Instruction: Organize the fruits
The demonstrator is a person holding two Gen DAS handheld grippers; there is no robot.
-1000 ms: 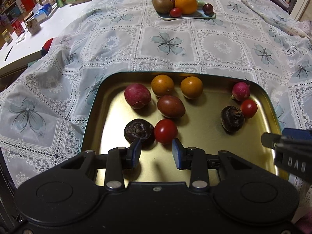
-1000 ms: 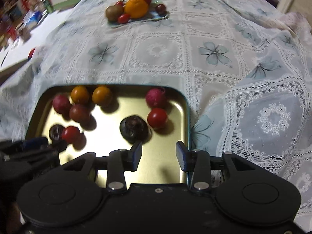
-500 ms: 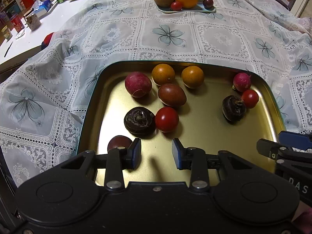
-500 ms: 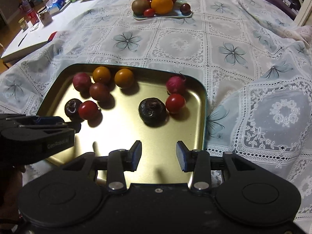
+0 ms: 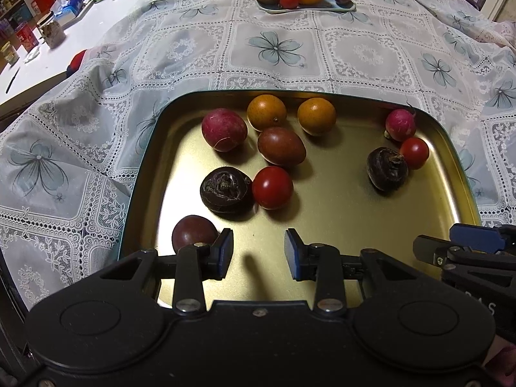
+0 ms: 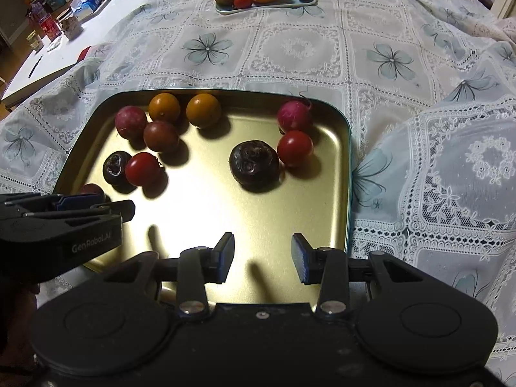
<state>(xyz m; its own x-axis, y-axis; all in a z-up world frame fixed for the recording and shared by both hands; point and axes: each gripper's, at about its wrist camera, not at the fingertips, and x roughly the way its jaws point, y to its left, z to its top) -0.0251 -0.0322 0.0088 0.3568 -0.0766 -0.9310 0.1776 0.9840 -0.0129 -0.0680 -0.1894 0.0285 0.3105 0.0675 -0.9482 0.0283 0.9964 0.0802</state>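
A gold metal tray (image 5: 338,213) (image 6: 206,213) holds several small fruits: two oranges (image 5: 266,112), two pink radishes (image 5: 224,129), brown plums (image 5: 281,146), red tomatoes (image 5: 272,187) (image 6: 294,147) and two dark water chestnuts (image 5: 225,189) (image 6: 254,164). My left gripper (image 5: 258,254) is open and empty over the tray's near edge, with a dark plum (image 5: 193,232) just left of its left finger. My right gripper (image 6: 262,256) is open and empty over the tray's near right part.
A small light-blue plate (image 5: 303,6) (image 6: 267,4) at the far side carries a kiwi, an orange, an apple, a tomato and a plum. A lace flowered cloth (image 5: 277,48) covers the table. Boxes and cans (image 5: 48,25) crowd a white surface at the far left.
Both grippers have pulled back and risen, so more of the tray shows. The dark plum at the tray's near left has come into the left wrist view. No fruit has moved.
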